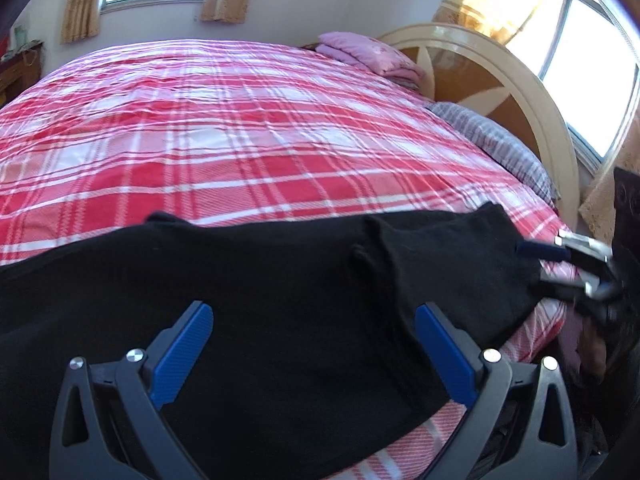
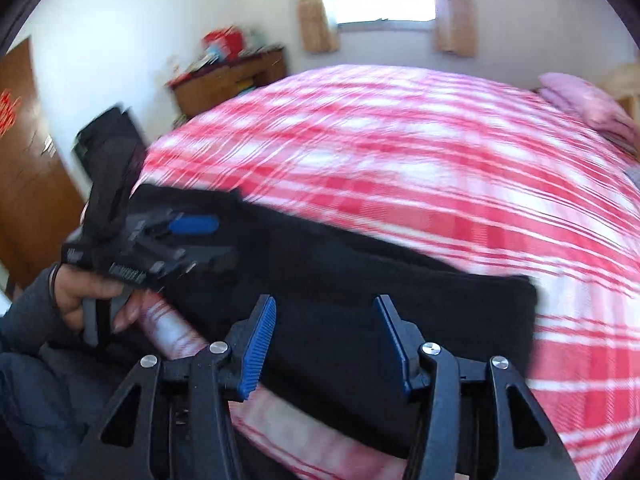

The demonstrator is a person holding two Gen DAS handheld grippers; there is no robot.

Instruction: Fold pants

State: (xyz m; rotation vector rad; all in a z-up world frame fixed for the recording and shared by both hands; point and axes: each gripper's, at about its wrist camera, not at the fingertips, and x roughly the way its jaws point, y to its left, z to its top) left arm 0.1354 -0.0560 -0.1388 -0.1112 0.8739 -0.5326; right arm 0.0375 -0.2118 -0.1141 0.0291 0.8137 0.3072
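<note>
Black soft knit pants [image 1: 256, 280] lie along the near edge of the red-and-white plaid bed [image 1: 240, 128], already doubled into a long band. We judge them light, limp and grippy; best taken at the end corners. Our left claw [image 1: 316, 344] gapes wide above the cloth, holding nothing. Our right claw [image 2: 326, 336] hangs open too. Motion blur smears the right view; black fabric hides the layering and the waistband.

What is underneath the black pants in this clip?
The black pants lie on the red plaid bedspread, which shows beyond them and at the near bed edge. Whatever lies directly beneath the fabric is covered and cannot be seen.
</note>
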